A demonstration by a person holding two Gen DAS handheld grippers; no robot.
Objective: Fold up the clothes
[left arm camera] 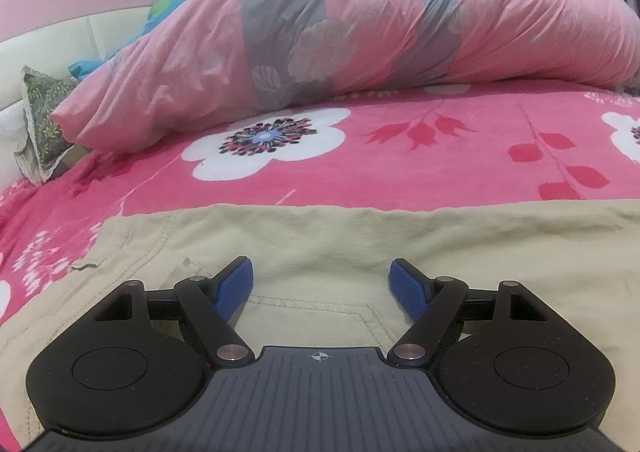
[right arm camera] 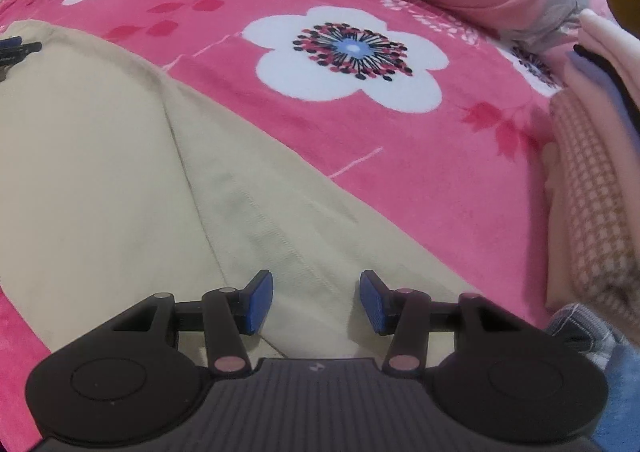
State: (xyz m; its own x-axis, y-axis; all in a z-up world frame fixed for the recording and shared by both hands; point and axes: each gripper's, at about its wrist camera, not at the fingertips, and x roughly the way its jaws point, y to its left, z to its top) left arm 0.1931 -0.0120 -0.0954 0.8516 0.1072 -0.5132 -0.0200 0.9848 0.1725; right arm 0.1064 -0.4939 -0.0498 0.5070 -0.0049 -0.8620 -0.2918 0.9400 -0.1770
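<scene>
from the left side of my view, the left gripper (left arm camera: 322, 284) hangs low over the beige trousers (left arm camera: 320, 244), its blue fingers (left arm camera: 236, 288) spread wide with nothing between them, over the stitched back pocket (left arm camera: 312, 316). the trousers lie flat on the pink floral bedsheet (left arm camera: 400, 155), already laid over on themselves by the look of it, with a straight far edge across the bed. behind them the rolled pink and grey duvet (left arm camera: 320, 35) lies along the far side, and a green patterned cushion (left arm camera: 42, 123) is wedged at the headboard end. moving right, the right gripper (right arm camera: 316, 302) points down steeply at the leg end of the trousers, where a long diagonal crease (right arm camera: 188, 171) runs; its fingers (right arm camera: 260, 304) stand about half apart and i see no cloth pinched in them. further right a stack of folded clothes (right arm camera: 592, 187) sits close by. my worry is a pinch that catches only the top layer here, so that the lower layer drags and the fold skews; a grab with the sheet caught in it would lift the bedding too. a wide sweep to the right could knock that stack. i see no basket, box or other container, so nothing is held in one.
</scene>
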